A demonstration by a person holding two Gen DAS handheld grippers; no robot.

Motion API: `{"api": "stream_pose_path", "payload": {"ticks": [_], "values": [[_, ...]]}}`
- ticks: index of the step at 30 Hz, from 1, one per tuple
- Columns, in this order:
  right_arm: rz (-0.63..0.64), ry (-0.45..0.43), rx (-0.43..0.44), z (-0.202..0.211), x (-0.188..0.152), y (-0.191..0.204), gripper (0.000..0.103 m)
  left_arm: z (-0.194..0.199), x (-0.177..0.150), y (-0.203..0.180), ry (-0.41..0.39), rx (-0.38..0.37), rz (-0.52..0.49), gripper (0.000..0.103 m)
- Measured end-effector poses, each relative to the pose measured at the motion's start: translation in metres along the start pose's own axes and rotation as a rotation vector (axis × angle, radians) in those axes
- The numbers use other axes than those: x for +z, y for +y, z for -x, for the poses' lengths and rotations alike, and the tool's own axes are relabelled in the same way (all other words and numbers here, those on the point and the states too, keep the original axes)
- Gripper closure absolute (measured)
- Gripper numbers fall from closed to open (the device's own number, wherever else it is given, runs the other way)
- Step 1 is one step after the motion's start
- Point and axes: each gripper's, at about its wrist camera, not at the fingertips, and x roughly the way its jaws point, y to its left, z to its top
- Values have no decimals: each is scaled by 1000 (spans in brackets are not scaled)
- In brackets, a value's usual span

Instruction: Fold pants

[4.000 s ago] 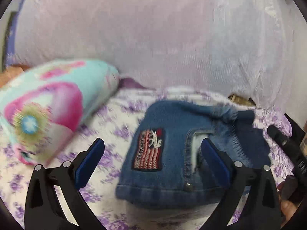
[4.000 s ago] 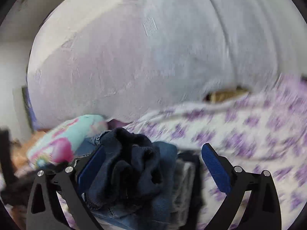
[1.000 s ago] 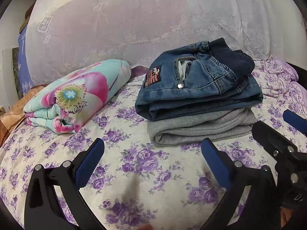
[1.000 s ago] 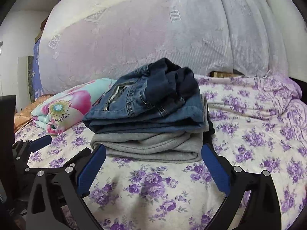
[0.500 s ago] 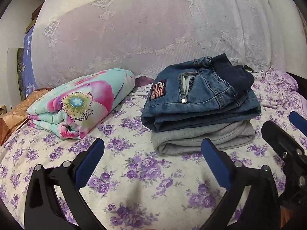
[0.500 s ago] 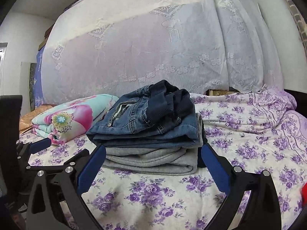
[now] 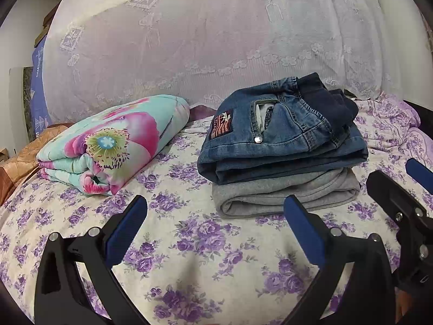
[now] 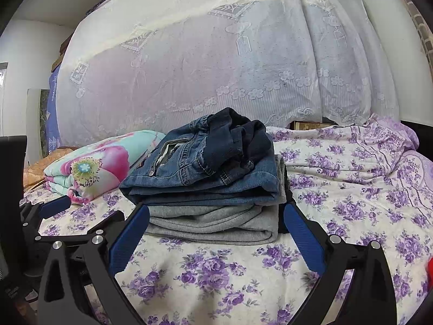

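Observation:
Folded blue jeans [image 7: 278,140] [image 8: 205,168] lie on top of folded grey pants [image 7: 284,192] [image 8: 216,222], a stack on the purple-flowered bed sheet [image 7: 205,243] [image 8: 351,189]. My left gripper [image 7: 216,227] is open and empty, held back from the stack, nearer than it and to its left. My right gripper [image 8: 216,230] is open and empty too, its blue pads either side of the stack's near edge without touching it. The right gripper's fingers [image 7: 392,203] show at the right edge of the left wrist view; the left gripper's fingers [image 8: 54,205] show at the left of the right wrist view.
A folded turquoise and pink flowered blanket [image 7: 113,143] [image 8: 94,162] lies left of the stack. A white lace cover [image 7: 216,40] [image 8: 216,54] rises behind the bed. An orange-brown cloth [image 7: 21,157] is at the far left. Rumpled sheet [image 8: 379,149] bulges at right.
Four seconds ago both grippers were right at the jeans; since then both have pulled back and away, open, leaving the stack lying still. Over the last second they backed off a little more.

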Motion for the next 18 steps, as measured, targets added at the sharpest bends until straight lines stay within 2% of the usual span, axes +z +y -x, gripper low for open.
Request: {"api": "stream_pose_path", "payload": {"ticks": [18], "values": [[-4,18,1,-4,-2,-1,3,-2,-1,0,6,-1,-10,5]]}}
